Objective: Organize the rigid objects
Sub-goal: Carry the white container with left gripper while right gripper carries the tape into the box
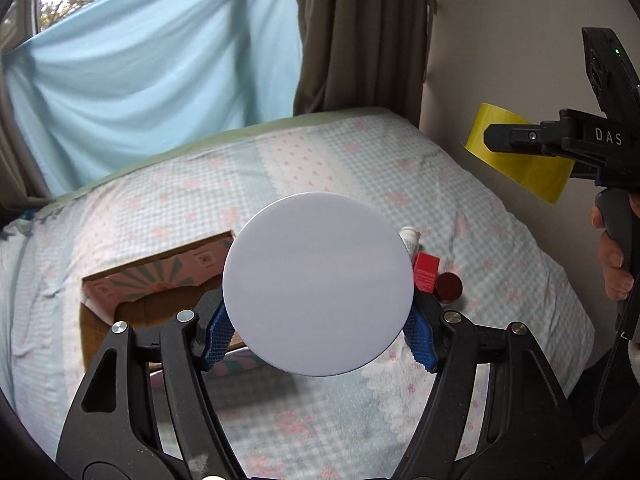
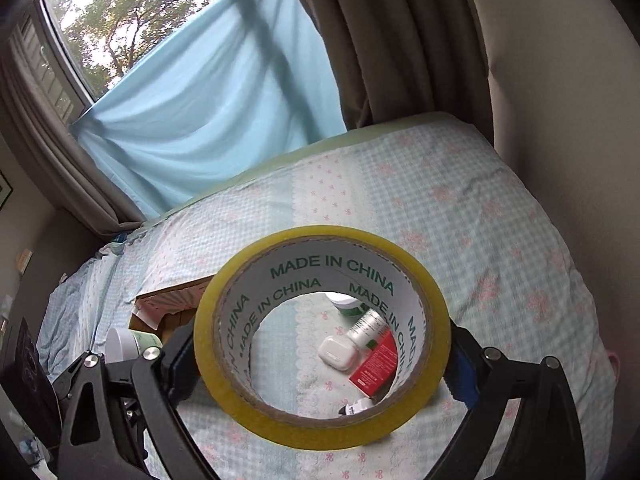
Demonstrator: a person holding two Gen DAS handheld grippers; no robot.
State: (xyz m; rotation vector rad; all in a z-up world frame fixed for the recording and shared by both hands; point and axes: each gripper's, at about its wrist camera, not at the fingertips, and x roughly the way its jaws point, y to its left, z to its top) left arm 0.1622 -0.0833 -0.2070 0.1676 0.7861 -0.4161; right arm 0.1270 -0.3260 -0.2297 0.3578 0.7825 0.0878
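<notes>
From the left wrist view, a white jar (image 1: 318, 284) was held clamped between the jaws of the left gripper (image 1: 318, 336), its round flat face turned to the camera, so its axis ran along the fingers. It was carried above the bed (image 1: 500, 208), just right of an open box (image 1: 160, 292) near the bed's left side, probably so it could be dropped in. A red box (image 1: 425, 270) and a red cap (image 1: 449, 287) lay on the bed behind it. The right gripper (image 1: 516, 138) was seen aloft at the right.

From the right wrist view, a tape roll (image 2: 322, 336) was gripped across its width by the right gripper (image 2: 322, 356), hole facing the camera, axis forward. Through it a white case (image 2: 338, 354) was seen on the bed.
</notes>
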